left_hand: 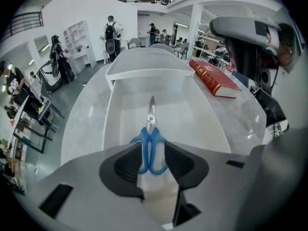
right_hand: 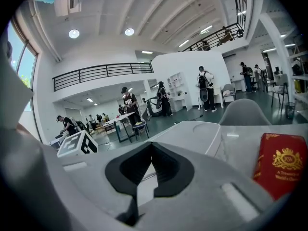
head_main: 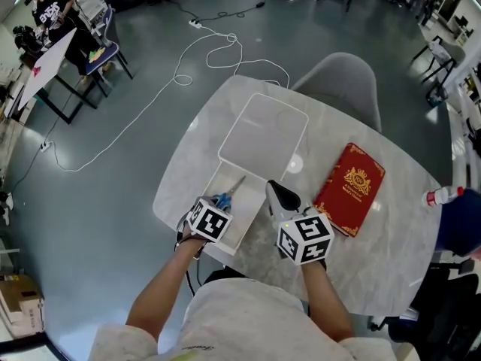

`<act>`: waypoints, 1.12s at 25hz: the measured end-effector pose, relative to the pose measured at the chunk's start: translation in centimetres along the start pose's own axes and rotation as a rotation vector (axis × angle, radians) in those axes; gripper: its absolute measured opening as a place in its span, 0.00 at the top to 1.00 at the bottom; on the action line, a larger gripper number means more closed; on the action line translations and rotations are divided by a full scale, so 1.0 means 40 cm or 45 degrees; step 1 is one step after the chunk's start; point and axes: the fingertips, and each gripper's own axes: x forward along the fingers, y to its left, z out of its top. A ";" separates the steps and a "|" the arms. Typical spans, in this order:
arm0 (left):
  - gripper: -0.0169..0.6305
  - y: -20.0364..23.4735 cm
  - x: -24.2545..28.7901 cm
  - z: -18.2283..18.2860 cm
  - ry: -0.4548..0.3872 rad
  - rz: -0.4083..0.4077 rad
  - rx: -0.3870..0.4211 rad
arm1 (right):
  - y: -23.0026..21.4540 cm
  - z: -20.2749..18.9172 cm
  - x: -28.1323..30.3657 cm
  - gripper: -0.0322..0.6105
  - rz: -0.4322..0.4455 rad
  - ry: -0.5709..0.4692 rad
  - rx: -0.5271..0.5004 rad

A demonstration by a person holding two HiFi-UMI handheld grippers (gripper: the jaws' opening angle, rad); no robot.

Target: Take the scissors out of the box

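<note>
Lying flat in open white box (left_hand: 107,129), scissors (left_hand: 150,131): likely light, stiff, slick blades. Left tongs (left_hand: 153,165) wide, straddling blue handles (left_hand: 143,150), not pressing; best hold there. Right tongs (right_hand: 150,150) closed, empty, over worktop (head_main: 376,269).

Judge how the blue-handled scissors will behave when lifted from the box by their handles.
The scissors look rigid, steel blades shut and moulded handles, so probably no flop. Slim, so likely light. Lying flat on the white box's smooth floor between the open left tongs, they may slide or pivot if pinched off-centre.
</note>
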 end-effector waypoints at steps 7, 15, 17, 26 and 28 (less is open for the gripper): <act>0.78 0.001 0.022 0.010 0.058 0.033 0.008 | -0.015 -0.009 0.006 0.94 0.036 0.008 0.016; 0.78 0.003 0.033 -0.002 0.078 -0.015 -0.083 | -0.024 -0.014 0.002 0.94 0.035 0.011 0.021; 0.78 0.004 0.038 -0.016 0.087 -0.045 -0.151 | -0.025 -0.014 0.000 0.94 0.034 0.012 0.022; 0.79 0.013 0.039 -0.018 0.058 -0.044 -0.197 | -0.026 -0.015 -0.004 0.94 0.026 0.014 0.022; 0.80 0.019 0.033 -0.004 0.031 -0.011 -0.153 | -0.026 -0.017 -0.005 0.94 0.022 0.016 0.023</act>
